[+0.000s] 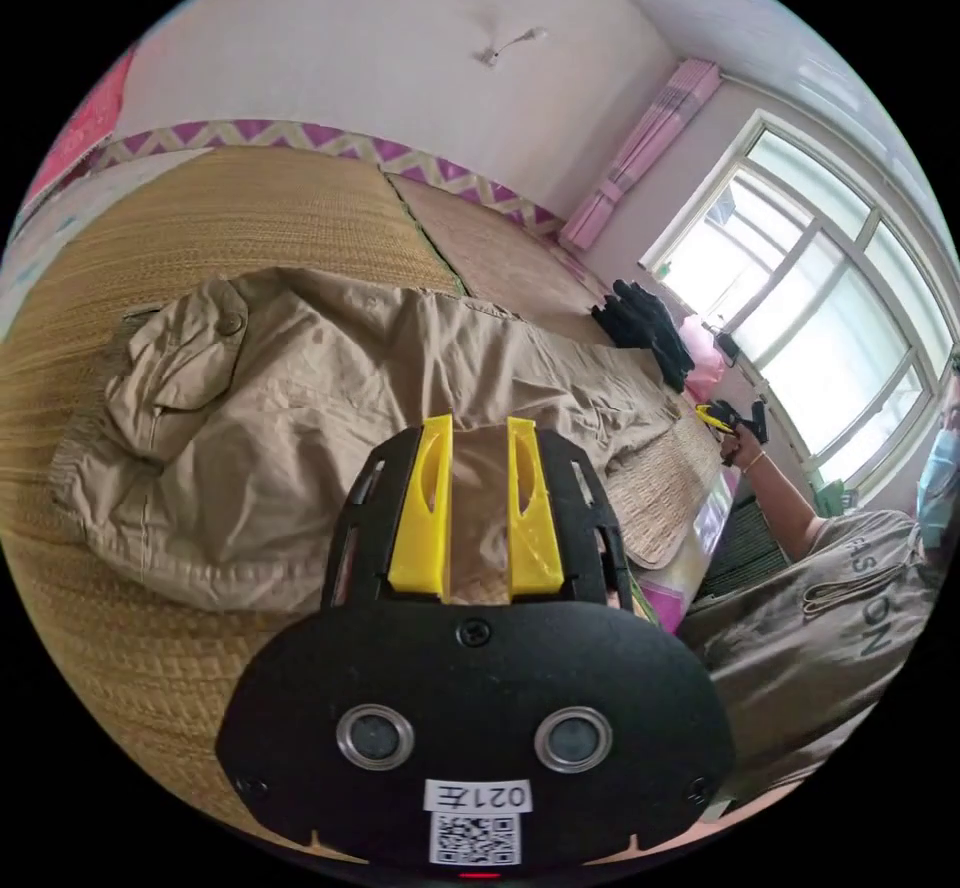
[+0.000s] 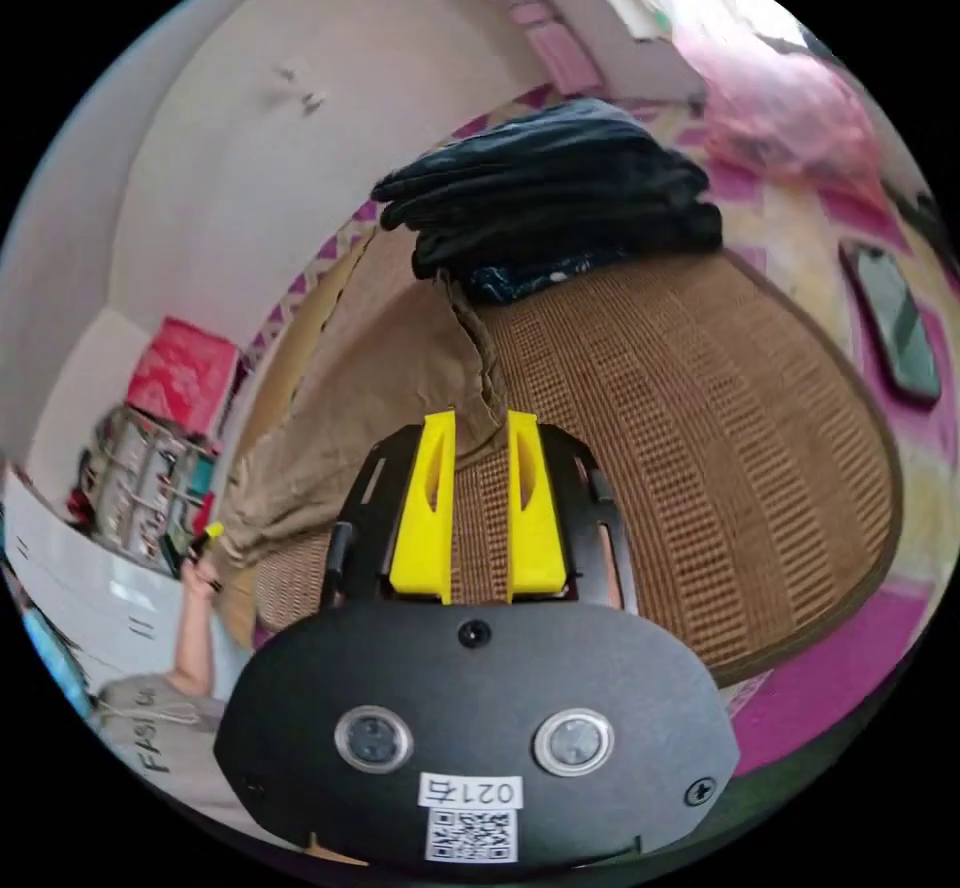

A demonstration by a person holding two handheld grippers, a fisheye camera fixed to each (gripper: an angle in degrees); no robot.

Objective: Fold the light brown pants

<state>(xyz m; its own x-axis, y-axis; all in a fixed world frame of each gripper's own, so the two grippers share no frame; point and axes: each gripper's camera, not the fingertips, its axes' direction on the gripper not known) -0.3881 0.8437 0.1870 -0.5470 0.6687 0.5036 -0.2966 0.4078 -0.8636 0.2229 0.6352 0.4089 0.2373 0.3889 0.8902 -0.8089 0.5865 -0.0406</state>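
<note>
Left gripper view: the left gripper (image 1: pixel 478 428) holds its yellow jaws parted over the light brown pants (image 1: pixel 300 408), cloth between them. The right gripper (image 2: pixel 480 425) has its jaws parted too, the pant hem (image 2: pixel 478 368) at their tips on the woven mat (image 2: pixel 680 428).

Light brown pants (image 1: pixel 330 398), woven tan mat (image 1: pixel 250 208)

Both grippers (image 1: pixel 478 425) (image 2: pixel 480 421), fingers parted.

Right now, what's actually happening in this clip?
A person is working on light brown cotton pants spread over a woven straw mat on a bed. The left gripper hangs over the waist end, jaws apart with fabric showing between them. The right gripper is at a leg cuff, jaws also apart. A stack of dark folded clothes sits beyond. The pants are not yet folded.
</note>
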